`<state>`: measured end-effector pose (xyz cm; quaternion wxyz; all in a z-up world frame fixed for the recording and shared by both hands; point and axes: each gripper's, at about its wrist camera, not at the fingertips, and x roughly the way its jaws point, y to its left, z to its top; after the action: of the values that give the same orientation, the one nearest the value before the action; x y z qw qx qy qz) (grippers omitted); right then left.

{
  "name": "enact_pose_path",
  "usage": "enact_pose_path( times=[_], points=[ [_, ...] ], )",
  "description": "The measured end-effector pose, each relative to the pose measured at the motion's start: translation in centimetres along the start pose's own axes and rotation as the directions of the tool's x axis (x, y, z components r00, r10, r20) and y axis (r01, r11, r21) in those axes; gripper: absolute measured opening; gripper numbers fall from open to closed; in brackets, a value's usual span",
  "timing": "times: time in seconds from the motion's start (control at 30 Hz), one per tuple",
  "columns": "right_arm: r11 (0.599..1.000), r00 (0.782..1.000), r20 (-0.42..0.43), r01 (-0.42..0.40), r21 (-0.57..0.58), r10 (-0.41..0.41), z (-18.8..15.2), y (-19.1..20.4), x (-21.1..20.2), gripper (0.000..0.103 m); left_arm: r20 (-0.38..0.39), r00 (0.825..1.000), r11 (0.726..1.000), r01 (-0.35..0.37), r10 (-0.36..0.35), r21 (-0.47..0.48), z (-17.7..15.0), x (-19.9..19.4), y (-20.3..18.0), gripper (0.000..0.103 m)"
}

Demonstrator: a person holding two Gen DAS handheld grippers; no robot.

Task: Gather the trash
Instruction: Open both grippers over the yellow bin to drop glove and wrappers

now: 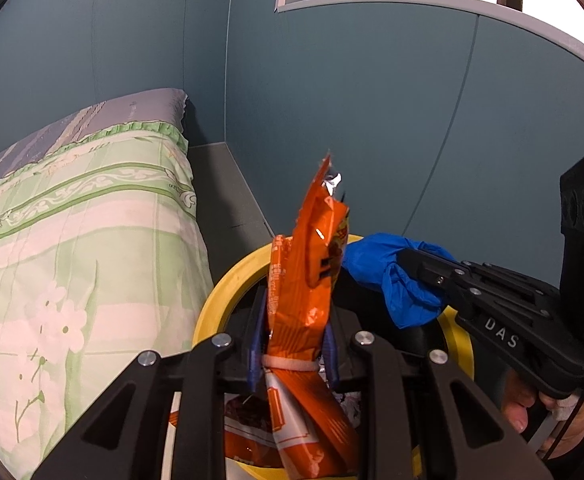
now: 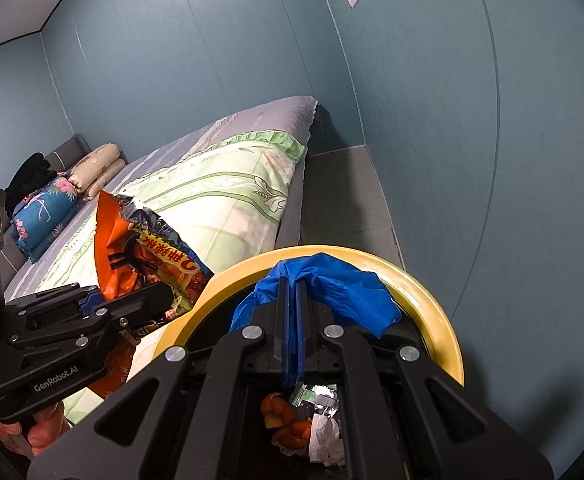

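Observation:
A yellow-rimmed trash bin (image 1: pixel 228 284) (image 2: pixel 423 280) stands on the floor beside the bed. My left gripper (image 1: pixel 292 336) (image 2: pixel 132 304) is shut on an orange snack wrapper (image 1: pixel 311 280) (image 2: pixel 140 248) and holds it upright over the bin's left rim. My right gripper (image 2: pixel 292 288) (image 1: pixel 415 264) is shut on a crumpled blue glove (image 2: pixel 331 284) (image 1: pixel 383 272) held above the bin's opening. Inside the bin lie orange peel and crumpled paper and foil (image 2: pixel 311 420).
A bed with a green floral quilt (image 1: pixel 72 240) (image 2: pixel 220 192) runs along the left, close to the bin. Pillows and a folded blue blanket (image 2: pixel 44 216) lie at its far end. Blue-grey wall panels (image 1: pixel 371 120) stand behind the bin, with grey floor (image 2: pixel 339 200) between.

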<state>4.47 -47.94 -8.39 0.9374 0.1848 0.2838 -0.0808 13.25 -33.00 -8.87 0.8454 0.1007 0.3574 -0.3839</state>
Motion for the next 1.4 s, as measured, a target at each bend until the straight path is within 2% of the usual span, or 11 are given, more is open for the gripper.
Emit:
enact_pose_path(
  times=[0.1,0.33,0.67,0.9,0.93,0.97,1.0,1.07,1.2,1.33,1.4],
  points=[
    [1.000,1.000,-0.009,0.004,0.008,-0.004,-0.1,-0.2,0.3,0.003,-0.009,1.000,1.000,0.010,-0.010,-0.018,-0.1,0.2,0.3,0.025],
    [0.999,0.999,-0.044,-0.001,0.041,0.003,-0.4,-0.6,1.1,0.003,0.011,1.000,0.998,0.008,-0.007,-0.065,-0.3,-0.1,1.7,0.054],
    [0.999,0.999,-0.046,0.018,0.047,-0.015,0.0,-0.4,1.3,0.004,0.049,0.999,0.993,-0.009,0.015,-0.121,-0.6,-2.2,4.5,0.057],
    [1.000,0.999,-0.041,0.010,0.025,-0.009,0.5,0.5,1.2,0.004,0.098,0.992,0.983,-0.065,0.082,-0.174,-0.9,-5.7,8.4,0.059],
    [1.000,0.999,-0.041,0.011,0.022,-0.010,0.6,0.6,1.2,0.006,0.105,0.990,0.980,-0.069,0.089,-0.184,-1.1,-6.3,8.9,0.060],
    [1.000,0.999,-0.041,0.010,0.020,-0.009,0.6,0.6,1.1,0.014,0.116,0.987,0.976,-0.085,0.110,-0.199,-1.2,-7.3,9.7,0.063],
    [1.000,0.999,-0.038,0.010,0.020,-0.009,0.7,0.7,1.0,0.032,0.125,0.984,0.973,-0.097,0.125,-0.208,-1.5,-8.0,10.3,0.065],
    [1.000,1.000,-0.023,0.008,0.018,-0.008,0.9,1.0,0.5,0.046,0.141,0.977,0.965,-0.125,0.161,-0.232,-1.9,-9.6,11.8,0.065],
    [0.999,1.000,0.008,0.022,-0.024,-0.022,1.4,2.5,-0.2,0.046,0.173,0.960,0.949,-0.172,0.222,-0.263,-2.6,-12.1,13.9,0.067],
    [0.997,1.000,0.016,-0.008,-0.080,0.009,2.0,4.8,-0.7,0.046,0.212,0.939,0.933,-0.199,0.269,-0.300,-3.0,-14.7,15.3,0.074],
    [0.993,0.999,0.028,-0.026,-0.115,0.030,2.2,6.4,-0.9,0.046,0.236,0.920,0.920,-0.231,0.312,-0.317,-3.8,-16.5,15.7,0.080]
  ],
)
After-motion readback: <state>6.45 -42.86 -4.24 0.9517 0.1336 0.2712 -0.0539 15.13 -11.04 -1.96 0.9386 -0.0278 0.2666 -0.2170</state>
